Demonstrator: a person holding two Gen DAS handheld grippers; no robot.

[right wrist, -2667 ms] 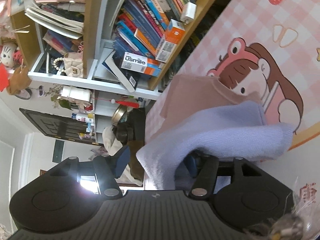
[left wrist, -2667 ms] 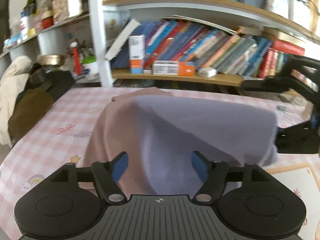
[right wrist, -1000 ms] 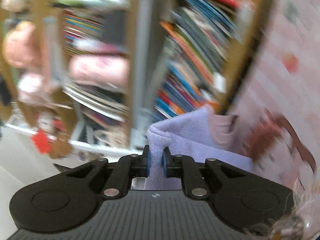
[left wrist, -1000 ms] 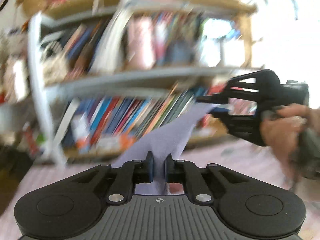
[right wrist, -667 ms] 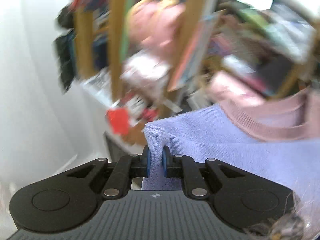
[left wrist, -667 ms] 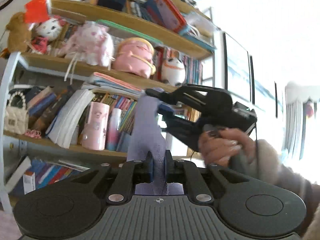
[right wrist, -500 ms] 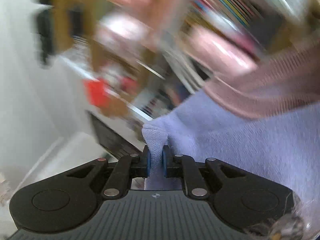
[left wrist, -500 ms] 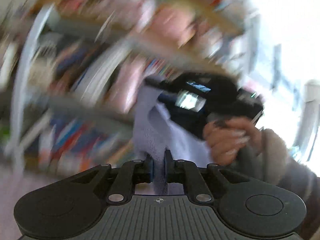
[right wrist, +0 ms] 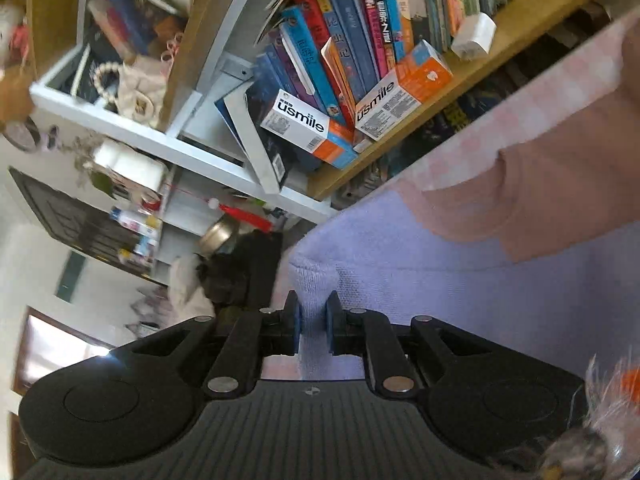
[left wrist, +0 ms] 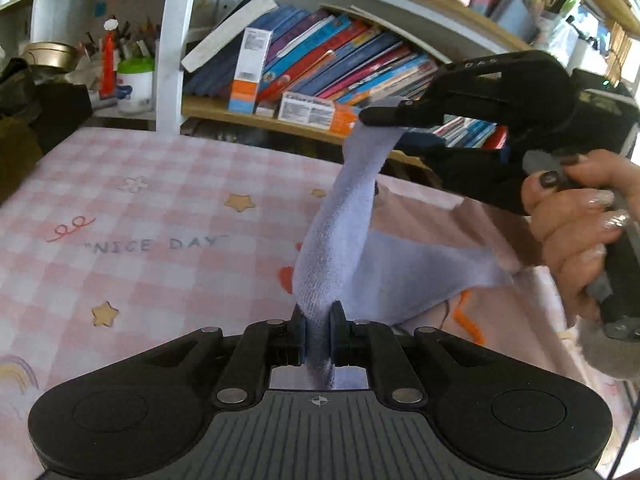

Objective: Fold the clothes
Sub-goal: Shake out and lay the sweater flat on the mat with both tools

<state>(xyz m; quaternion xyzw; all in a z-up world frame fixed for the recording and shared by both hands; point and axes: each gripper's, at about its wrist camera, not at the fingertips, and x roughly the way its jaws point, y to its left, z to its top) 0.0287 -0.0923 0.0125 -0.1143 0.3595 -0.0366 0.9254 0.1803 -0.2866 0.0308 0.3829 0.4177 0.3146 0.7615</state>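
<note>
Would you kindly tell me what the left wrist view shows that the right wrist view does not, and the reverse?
Only the left wrist view shows the left gripper shut on the lilac cloth, the "NICE DAY" tablecloth, and the hand holding the right gripper. Only the right wrist view shows the pink garment over the cloth and the pearl-handled bag. Both share the cloth, the bookshelf with its orange-and-white boxes, and the right gripper, whose jaws are opening with cloth between them.

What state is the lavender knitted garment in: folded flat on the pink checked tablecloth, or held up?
Held up. The lavender knitted garment stretches between the left gripper and right gripper, above the pink checked tablecloth.
</note>
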